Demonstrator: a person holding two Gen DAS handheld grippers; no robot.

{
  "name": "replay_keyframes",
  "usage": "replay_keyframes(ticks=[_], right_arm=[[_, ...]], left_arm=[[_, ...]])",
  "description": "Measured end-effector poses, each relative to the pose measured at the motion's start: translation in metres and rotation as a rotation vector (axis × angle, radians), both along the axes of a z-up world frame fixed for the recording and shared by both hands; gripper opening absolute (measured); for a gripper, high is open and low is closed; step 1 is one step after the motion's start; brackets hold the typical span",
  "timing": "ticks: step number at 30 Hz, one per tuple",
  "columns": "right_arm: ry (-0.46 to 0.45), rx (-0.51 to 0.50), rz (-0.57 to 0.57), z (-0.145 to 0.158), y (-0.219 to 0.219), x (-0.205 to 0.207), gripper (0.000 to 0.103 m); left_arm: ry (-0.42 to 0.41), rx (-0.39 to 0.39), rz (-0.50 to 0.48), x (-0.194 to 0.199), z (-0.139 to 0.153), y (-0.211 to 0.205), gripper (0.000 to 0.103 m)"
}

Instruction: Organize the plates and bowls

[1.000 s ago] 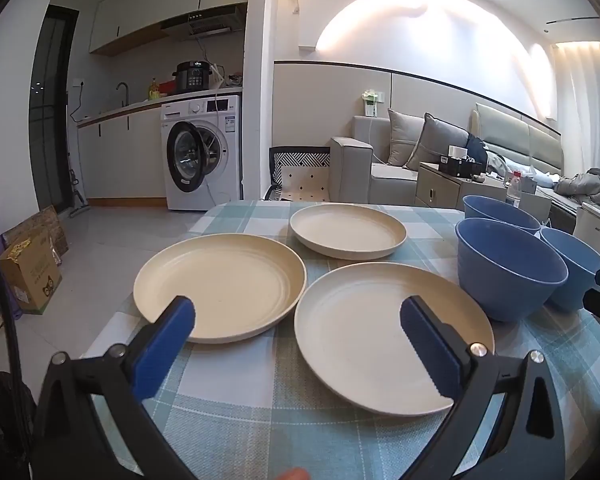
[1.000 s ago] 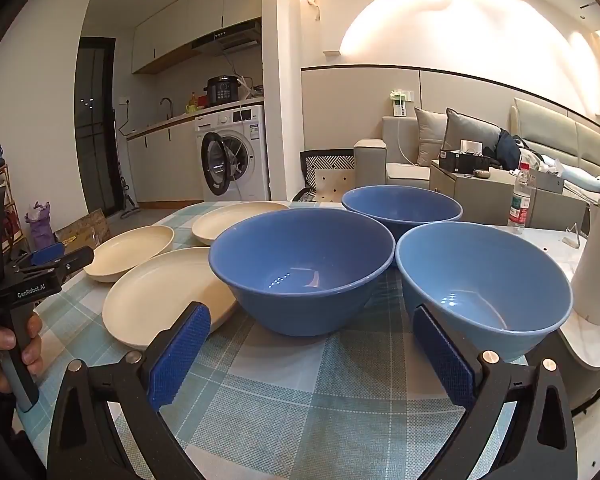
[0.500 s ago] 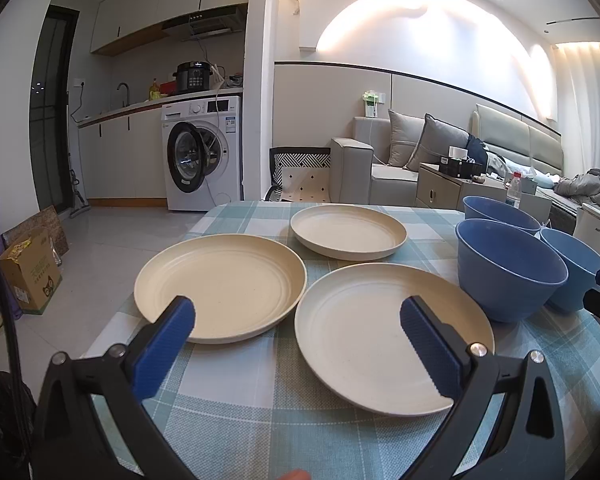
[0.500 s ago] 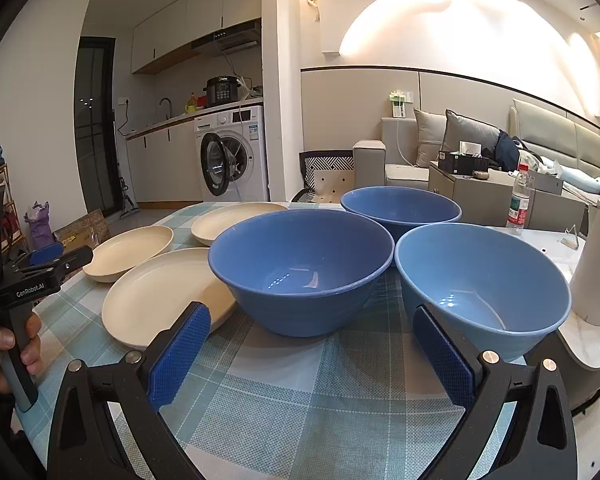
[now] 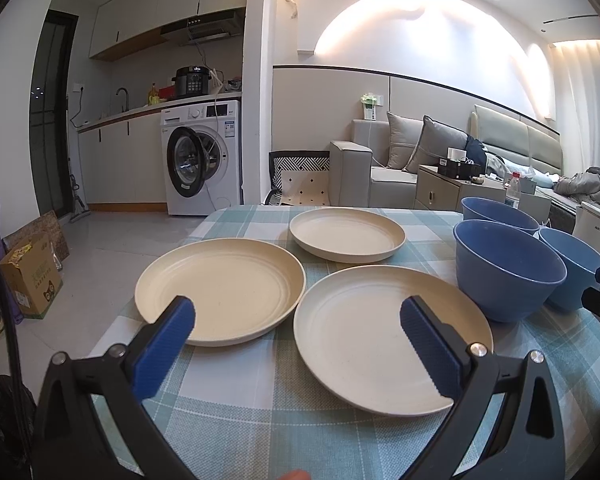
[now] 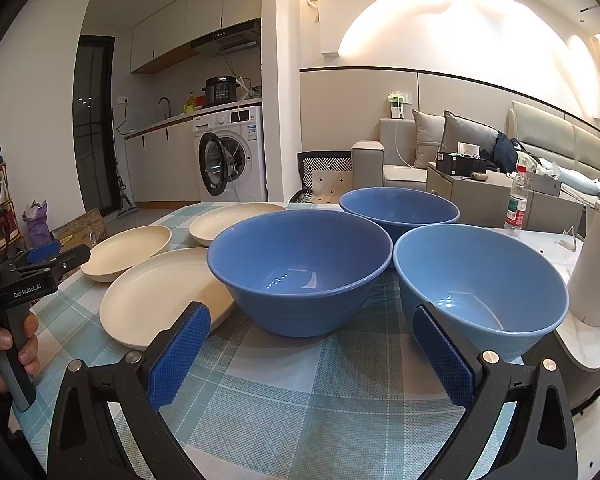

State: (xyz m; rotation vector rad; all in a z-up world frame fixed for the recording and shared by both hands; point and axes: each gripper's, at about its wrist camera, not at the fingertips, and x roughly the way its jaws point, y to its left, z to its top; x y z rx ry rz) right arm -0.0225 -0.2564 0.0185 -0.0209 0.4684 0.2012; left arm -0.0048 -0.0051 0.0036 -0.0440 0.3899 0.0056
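Showing both tongs spread wide and empty above the checked worktop. Left tongs hover over the near plate, with a second plate just beside it, possibly rim to rim, and a third plate farther back. Right tongs face the near bowl; the right bowl stands just beside it and the far bowl behind. Likely hazards: a shallow rim slipping from the blue pads as a plate lifts; a crowded bowl nudged toward the white appliance at the worktop's edge.
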Motion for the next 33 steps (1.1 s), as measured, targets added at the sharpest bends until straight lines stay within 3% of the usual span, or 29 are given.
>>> replay_keyframes(ticks=[33], right_arm=[[0.002,0.009,-0.004,0.0067,-0.0054,-0.0054,0.103]], left_arm=[[0.022,0.002,0.003,-0.0018,-0.0024,0.0018,0.103]])
